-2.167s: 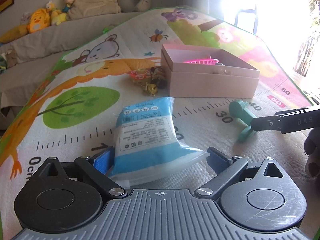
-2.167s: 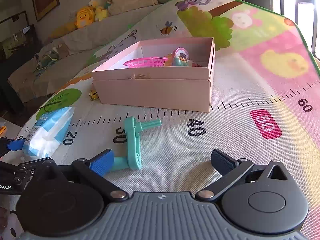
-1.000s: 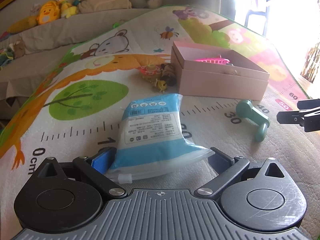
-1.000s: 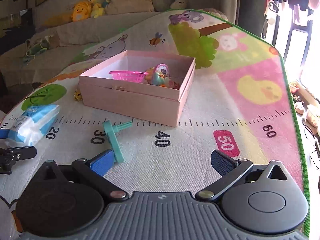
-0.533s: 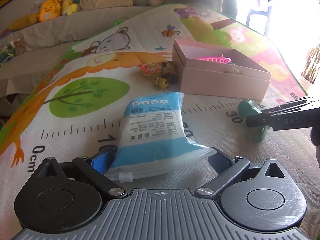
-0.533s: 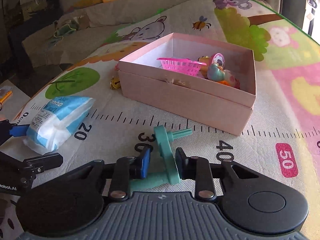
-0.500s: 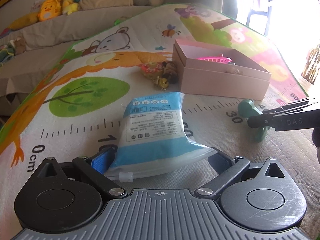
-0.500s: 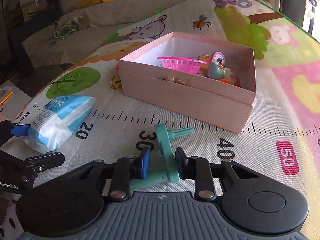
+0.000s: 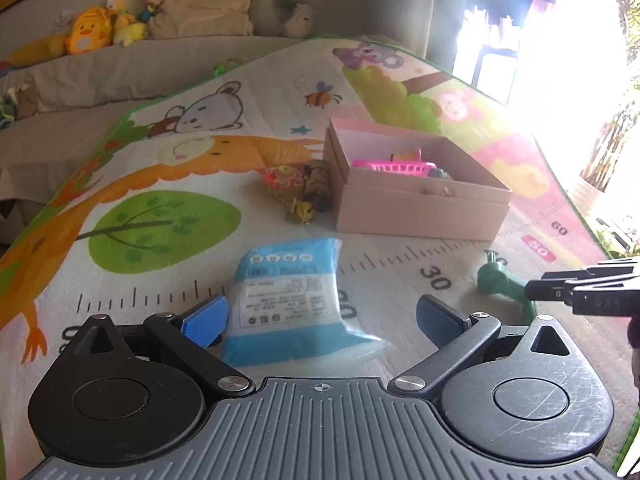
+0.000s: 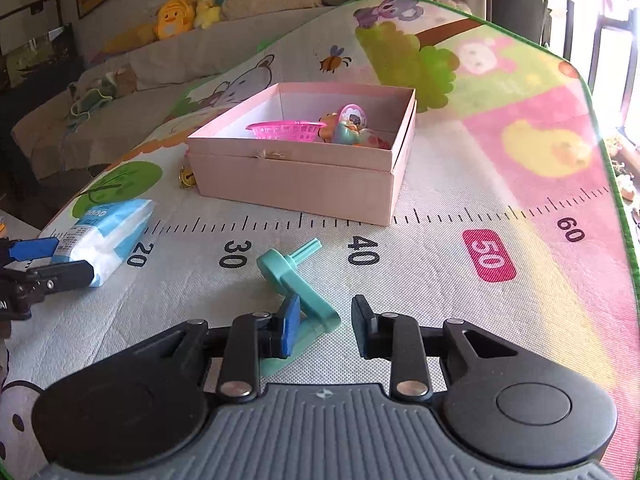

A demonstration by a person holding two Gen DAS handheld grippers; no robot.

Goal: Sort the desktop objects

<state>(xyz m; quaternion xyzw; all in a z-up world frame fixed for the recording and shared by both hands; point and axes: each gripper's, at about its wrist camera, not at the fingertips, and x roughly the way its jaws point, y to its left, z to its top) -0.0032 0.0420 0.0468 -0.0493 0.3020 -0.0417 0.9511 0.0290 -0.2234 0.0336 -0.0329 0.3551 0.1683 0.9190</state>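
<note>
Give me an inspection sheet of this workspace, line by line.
Surface: play mat with a printed ruler, lying flat.
Job's things: teal crank and tissue pack on the mat; pink box open, holding a pink basket and small toys.
Clutter: trinkets beside the box.
Grippers: left hand-held gripper open around the tissue pack; right hand-held gripper jaws just opened further, crank between them, one pad touching.
Cables: nothing seen.
Surroundings: sofa with plush toys; bright window.
</note>
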